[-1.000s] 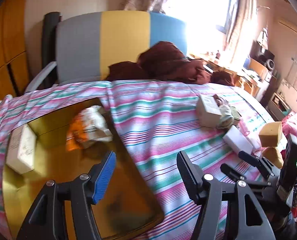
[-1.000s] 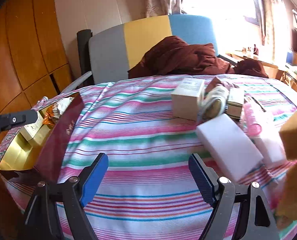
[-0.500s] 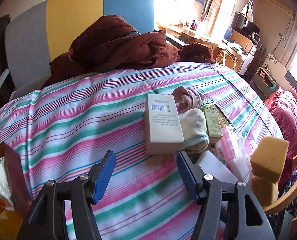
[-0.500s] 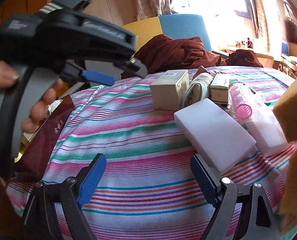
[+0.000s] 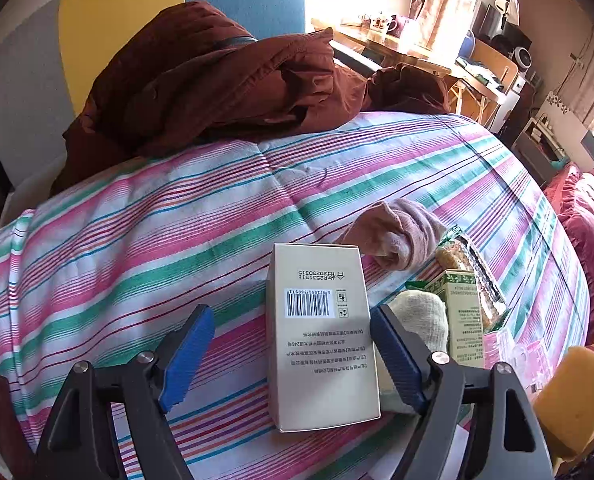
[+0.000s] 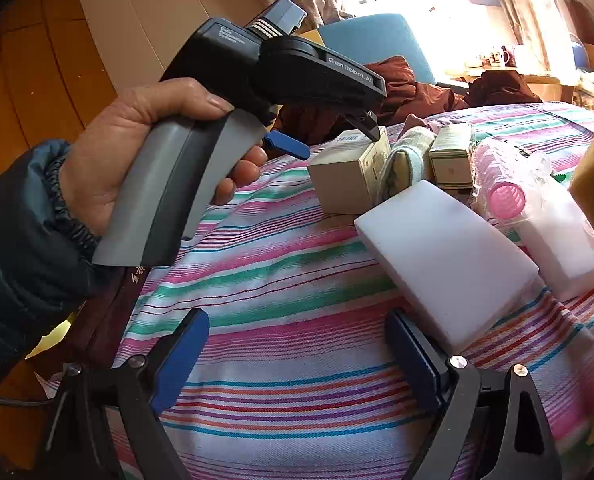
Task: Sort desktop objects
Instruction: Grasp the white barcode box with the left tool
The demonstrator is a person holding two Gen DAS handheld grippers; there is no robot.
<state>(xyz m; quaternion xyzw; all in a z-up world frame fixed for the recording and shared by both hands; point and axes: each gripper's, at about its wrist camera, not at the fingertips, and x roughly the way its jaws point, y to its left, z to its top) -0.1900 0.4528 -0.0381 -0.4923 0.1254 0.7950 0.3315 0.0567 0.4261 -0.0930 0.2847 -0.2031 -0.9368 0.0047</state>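
Observation:
A beige box with a barcode (image 5: 321, 336) lies flat on the striped cloth (image 5: 157, 248), between the fingers of my open left gripper (image 5: 293, 360). It sits close to the right finger, and no pad touches it. From the right wrist view, a hand (image 6: 137, 148) holds the left gripper (image 6: 329, 136) just above the same box (image 6: 349, 176). My right gripper (image 6: 297, 364) stands open and low over the cloth with nothing in it. A white foam block (image 6: 441, 264) lies just beyond its right finger.
Beside the box are a pink sock (image 5: 397, 236), a cream sock (image 5: 421, 316), a green carton (image 5: 463, 320), a bag of pink curlers (image 6: 509, 196), a second white block (image 6: 565, 240) and a yellow sponge (image 5: 573, 392). A maroon coat (image 5: 217, 72) lies at the back, and a maroon lid (image 6: 109, 308) stands at the left edge.
My left gripper has swung from the gold tray on the left across to the beige box, which now lies between its open fingers. The right gripper has barely moved.

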